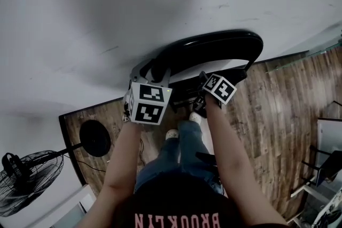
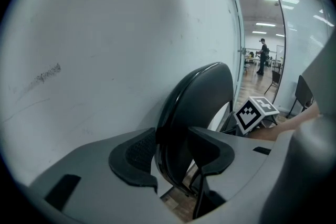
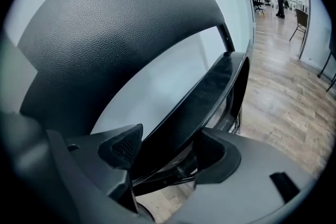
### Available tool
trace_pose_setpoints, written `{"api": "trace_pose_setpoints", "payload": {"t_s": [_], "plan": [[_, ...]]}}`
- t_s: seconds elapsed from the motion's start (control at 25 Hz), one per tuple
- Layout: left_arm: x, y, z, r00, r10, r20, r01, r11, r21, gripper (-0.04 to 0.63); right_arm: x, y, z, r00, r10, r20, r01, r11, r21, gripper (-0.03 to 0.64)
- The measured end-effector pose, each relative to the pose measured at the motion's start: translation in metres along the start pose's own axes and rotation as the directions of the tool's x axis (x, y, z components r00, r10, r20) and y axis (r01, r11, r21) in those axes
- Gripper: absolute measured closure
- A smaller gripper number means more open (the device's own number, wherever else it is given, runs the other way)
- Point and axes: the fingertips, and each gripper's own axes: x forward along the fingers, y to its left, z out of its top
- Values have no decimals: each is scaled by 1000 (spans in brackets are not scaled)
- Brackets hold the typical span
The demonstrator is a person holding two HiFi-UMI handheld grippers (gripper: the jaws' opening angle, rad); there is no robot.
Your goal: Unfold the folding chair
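**Both tongs on the folded chair, ready to pull it open**

The folding chair [image 1: 214, 48] stands folded flat on the wooden floor [image 1: 272, 104], leaning against the white wall [image 1: 107, 8] straight ahead of the person. The left tongs [image 2: 176, 157] are closed on the rim of the black backrest [image 2: 199, 102] near its upper corner, and the rim fills the narrow gap between the pads. The right tongs [image 3: 168, 152] stand about half open, yet they are not empty. The edge of the folded-up seat [image 3: 210, 86] runs through them, and the pads look to be bearing on it from both sides.

The chair looks to be hard moulded panels on a thin metal frame. It should be stiff, with no give under the pads, and probably light enough for two hands to swing. The backrest rim is glossy and rounded, so a grip there may slide, and the textured face further in would hold better. The holds already taken seem sensible — one pair steadying the backrest and the other on the seat's free edge, which gives the most leverage on the hinge.

The hinge may resist at first and then let go all at once. As it opens, the legs may skate on the smooth floor.
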Motion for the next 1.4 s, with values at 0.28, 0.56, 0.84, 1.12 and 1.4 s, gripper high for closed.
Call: {"api": "trace_pose_setpoints", "payload": {"t_s": [0.28,0.56,0.84,1.12,1.4], "plan": [[-19,-13,-7,998,-58,-8,58,996,66,428,-16,-9,-9,999,-10,31,10,1000,9,311],[-43,-33,-18,989,-138,-47,144,977,158,446,-37,-23,-23,998,-34,60,33,999,28,314],[-72,-55,-31,970,-220,-100,239,933,268,459,-61,-38,-40,995,-43,93,40,998,40,314],[-87,-81,-25,951,-300,-78,309,905,293,391,-81,-53,-55,993,-60,104,55,997,59,314],[-83,-125,6,949,-315,16,287,885,365,365,-95,-62,-65,988,-76,133,68,995,67,314]]}}
